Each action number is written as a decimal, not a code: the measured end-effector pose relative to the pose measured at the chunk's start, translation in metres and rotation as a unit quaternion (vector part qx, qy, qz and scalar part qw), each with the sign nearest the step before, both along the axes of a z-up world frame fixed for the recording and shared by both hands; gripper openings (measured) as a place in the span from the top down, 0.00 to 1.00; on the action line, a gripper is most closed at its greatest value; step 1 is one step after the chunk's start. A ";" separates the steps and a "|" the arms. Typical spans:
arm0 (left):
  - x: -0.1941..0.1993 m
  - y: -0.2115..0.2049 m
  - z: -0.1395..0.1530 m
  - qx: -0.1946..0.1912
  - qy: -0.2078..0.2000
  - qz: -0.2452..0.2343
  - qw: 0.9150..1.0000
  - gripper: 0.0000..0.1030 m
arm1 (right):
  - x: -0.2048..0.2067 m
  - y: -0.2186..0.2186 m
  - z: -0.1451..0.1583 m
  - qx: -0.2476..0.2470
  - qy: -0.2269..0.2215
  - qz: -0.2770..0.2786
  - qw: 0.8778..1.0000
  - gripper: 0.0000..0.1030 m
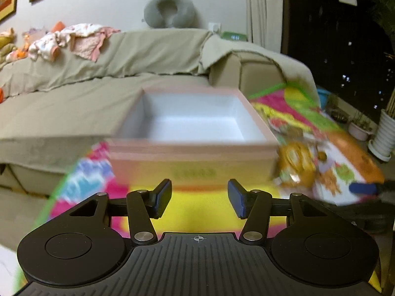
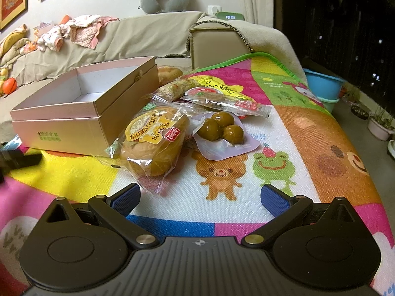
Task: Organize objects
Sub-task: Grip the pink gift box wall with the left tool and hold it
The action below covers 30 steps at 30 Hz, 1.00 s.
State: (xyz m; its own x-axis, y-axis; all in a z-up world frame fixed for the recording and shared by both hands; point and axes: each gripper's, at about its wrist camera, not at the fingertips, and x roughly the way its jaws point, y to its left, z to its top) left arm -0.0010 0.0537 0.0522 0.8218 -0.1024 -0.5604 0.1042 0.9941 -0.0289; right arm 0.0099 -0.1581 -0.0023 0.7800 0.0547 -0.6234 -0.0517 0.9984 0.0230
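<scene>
The mat [image 2: 308,133] covers the surface in front of the sofa [image 2: 138,34], its green edge running just behind the snack pile. The box [image 2: 81,113] sits open on the mat's left part, its white inside bare and its long side facing the left gripper [image 1: 199,198]. Right of the box, touching its near corner, lies the bun [image 2: 155,143] in clear wrap; just right of the bun is the pack of eggs [image 2: 222,128], and behind that a flat sachet [image 2: 222,98]. Bare mat spreads right of and in front of the pile. The right gripper [image 2: 200,197] hovers low in front of the bun, level, fingers spread wide on nothing. The left gripper faces the box's front wall, level, fingers parted and bare.
</scene>
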 end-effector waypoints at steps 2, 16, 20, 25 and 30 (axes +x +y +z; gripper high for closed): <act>0.016 0.022 0.015 -0.004 0.004 0.007 1.000 0.45 | 0.011 -0.004 0.007 0.012 0.035 0.004 0.999 0.00; 0.130 0.075 -0.003 0.006 0.085 0.025 0.996 0.45 | 0.032 0.000 0.012 -0.004 0.099 0.010 0.995 0.00; 0.137 0.065 -0.009 -0.005 0.097 0.007 0.995 0.61 | 0.035 -0.001 0.012 -0.012 0.103 0.037 0.994 0.00; 0.136 0.062 -0.009 0.027 0.093 0.023 0.995 0.87 | 0.027 -0.041 0.032 0.114 0.068 0.026 0.991 0.00; 0.128 0.054 -0.009 0.042 0.087 0.005 0.995 0.88 | 0.038 -0.071 0.055 0.170 0.026 -0.006 0.985 0.00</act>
